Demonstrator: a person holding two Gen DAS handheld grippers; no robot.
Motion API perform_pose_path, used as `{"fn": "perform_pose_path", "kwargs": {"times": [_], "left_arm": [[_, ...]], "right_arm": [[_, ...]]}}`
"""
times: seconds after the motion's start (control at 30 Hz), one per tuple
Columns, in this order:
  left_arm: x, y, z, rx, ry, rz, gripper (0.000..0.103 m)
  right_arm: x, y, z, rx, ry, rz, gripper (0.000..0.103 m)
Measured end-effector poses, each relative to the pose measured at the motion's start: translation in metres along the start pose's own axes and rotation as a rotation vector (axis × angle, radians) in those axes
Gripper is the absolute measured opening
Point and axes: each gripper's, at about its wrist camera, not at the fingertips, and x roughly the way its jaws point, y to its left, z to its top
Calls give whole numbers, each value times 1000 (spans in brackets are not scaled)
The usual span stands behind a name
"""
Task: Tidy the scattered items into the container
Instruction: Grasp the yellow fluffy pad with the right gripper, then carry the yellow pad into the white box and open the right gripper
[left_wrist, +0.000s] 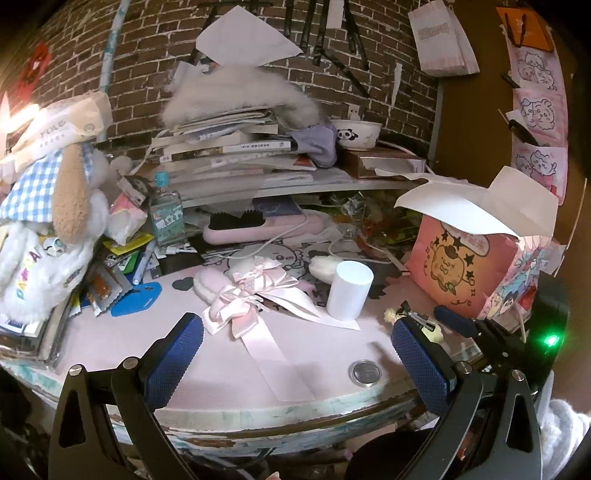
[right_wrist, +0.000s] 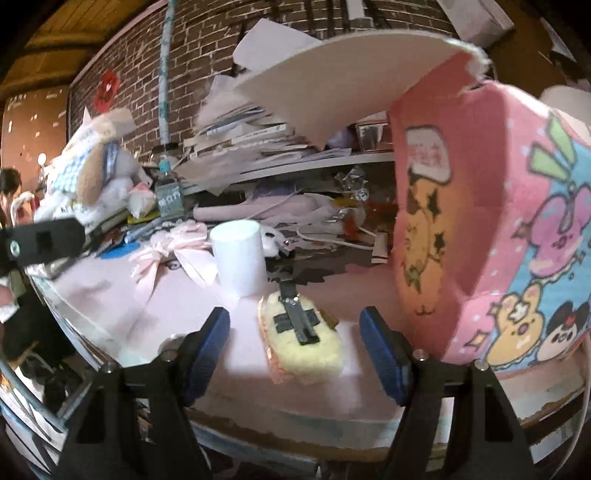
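Note:
The container is a pink cartoon box (left_wrist: 461, 273) (right_wrist: 480, 221) at the right of the pink table, its white lid flap lifted. A fluffy yellow hair clip (right_wrist: 303, 339) (left_wrist: 434, 332) lies flat on the table beside the box. My right gripper (right_wrist: 295, 343) is open, with a finger on either side of the clip and not touching it. My left gripper (left_wrist: 295, 354) is open and empty near the front edge. A pink satin bow (left_wrist: 243, 295) (right_wrist: 173, 243) lies just beyond it. A white cylinder (left_wrist: 351, 290) (right_wrist: 240, 254) stands upright between bow and box.
A round metal disc (left_wrist: 365, 371) lies near the table's front edge (left_wrist: 295, 417). A plush dog (left_wrist: 48, 229), a bottle (left_wrist: 168, 214), a pink hairbrush (left_wrist: 258, 225) and a shelf of stacked books (left_wrist: 229, 151) crowd the left and back. A person (right_wrist: 9, 192) is at far left.

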Motion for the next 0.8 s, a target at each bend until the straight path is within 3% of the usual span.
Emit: {"fn": "perform_pose_path", "kwargs": {"times": [0.03,0.17,0.53,0.8], "left_arm": [[0,0,0,1,1,0,102],[0,-1,-2,2,7,-3,102],[2,2,-6,-12,16,2,102],[7,7,-8,-31,37,29,102]], "right_arm": [[2,0,-1,-7,12,-2,51],[1,3,-4,-44,-3,-5,34],[-22,8,3,-80,-102,7,30],[-59,20,32,-81,-161,182,30]]}}
